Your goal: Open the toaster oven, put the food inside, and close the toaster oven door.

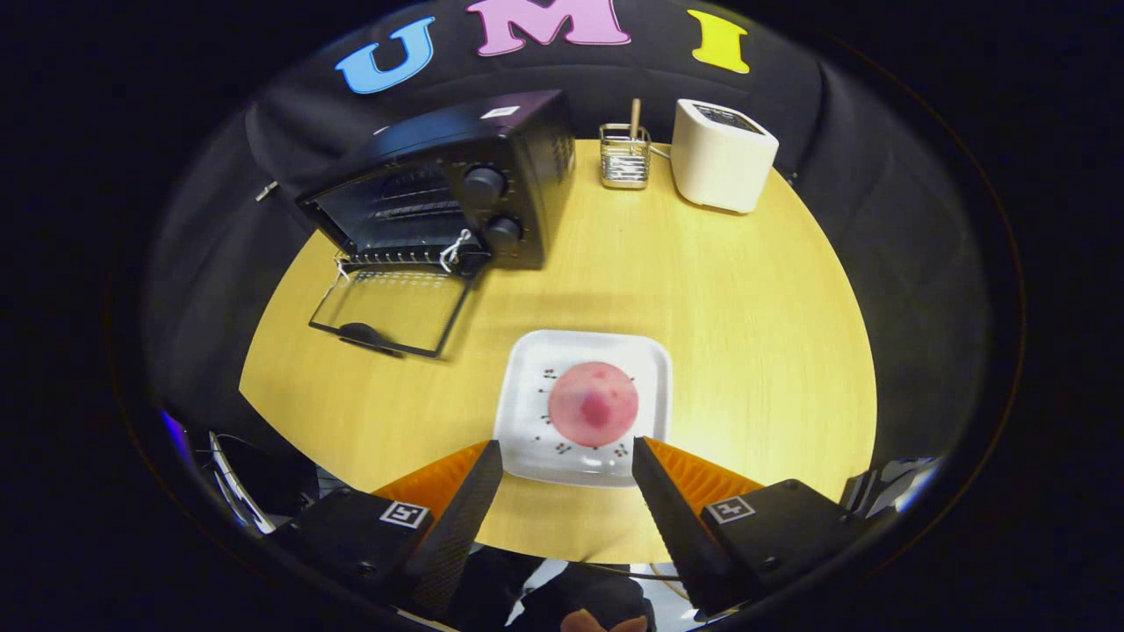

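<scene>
A black toaster oven (457,184) stands at the back left of the round wooden table (755,351). Its glass door (391,309) hangs fully down, flat towards me, and the rack inside shows. A pink round piece of food (594,404) lies in the middle of a white square plate (527,421), just ahead of my fingers. My gripper (566,458) hovers above the plate's near edge, open wide, with nothing between its fingers.
A white pop-up toaster (722,154) stands at the back right. Beside it, a small wire holder (624,156) with a wooden stick sits next to the oven. The table's near edge runs under my fingers.
</scene>
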Action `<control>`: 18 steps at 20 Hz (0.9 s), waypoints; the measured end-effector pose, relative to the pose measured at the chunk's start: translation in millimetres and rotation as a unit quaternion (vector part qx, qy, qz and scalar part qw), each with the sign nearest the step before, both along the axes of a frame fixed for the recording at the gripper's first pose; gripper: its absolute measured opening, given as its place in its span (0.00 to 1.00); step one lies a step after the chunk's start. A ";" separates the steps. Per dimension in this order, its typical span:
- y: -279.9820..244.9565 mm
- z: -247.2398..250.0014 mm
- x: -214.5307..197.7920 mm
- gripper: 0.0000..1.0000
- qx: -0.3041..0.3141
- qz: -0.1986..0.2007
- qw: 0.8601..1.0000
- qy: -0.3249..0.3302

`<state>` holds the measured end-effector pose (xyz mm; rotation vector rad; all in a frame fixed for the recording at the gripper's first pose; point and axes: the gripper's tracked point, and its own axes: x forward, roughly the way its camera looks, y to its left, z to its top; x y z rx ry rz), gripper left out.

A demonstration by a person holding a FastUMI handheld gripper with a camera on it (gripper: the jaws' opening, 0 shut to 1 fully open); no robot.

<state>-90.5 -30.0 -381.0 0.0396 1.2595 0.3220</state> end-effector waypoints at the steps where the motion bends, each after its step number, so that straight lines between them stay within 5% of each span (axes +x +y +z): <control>1: -9.3 -6.1 3.8 0.98 0.001 -0.007 1.000 0.016; 10: -43.8 -71.3 30.1 0.89 -0.013 -0.037 0.990 0.137; 11: -43.5 -78.2 30.6 0.76 -0.015 -0.036 0.989 0.140; 15: -40.6 -95.0 24.6 0.62 -0.029 -0.017 0.986 0.164; 17: -50.0 -97.0 25.0 0.23 -0.051 -0.023 0.984 0.171; 18: -50.4 -104.4 19.3 0.23 -0.053 -0.021 0.982 0.179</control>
